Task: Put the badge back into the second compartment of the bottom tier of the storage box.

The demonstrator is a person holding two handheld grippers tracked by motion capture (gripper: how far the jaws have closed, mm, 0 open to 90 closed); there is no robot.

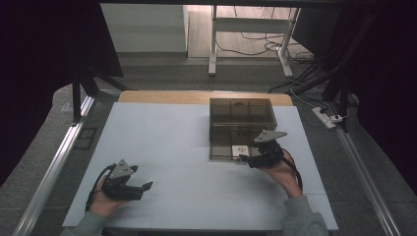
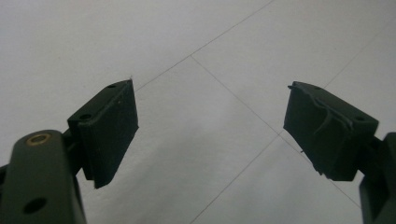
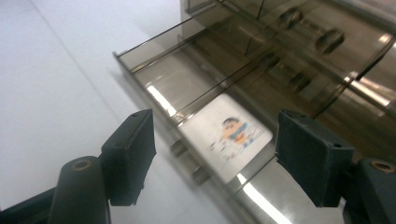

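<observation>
Right claw (image 3: 215, 154): released, jaws straddling the pulled-out drawer front (image 3: 196, 161) of the smoky translucent plastic drawer box (image 1: 241, 114).
Left claw (image 2: 212, 135): released, empty above the white desk (image 2: 140, 42).
Advice: the drawer front is best gripped squarely and moved straight, so the white cartoon card (image 3: 226, 135) is not jolted.

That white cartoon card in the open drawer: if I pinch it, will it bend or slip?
The card lies flat on the drawer floor, so it is probably thin and light, and may flex. The floor looks glossy, so it could slide before the right gripper gets under an edge. The open jaws straddle it.
</observation>
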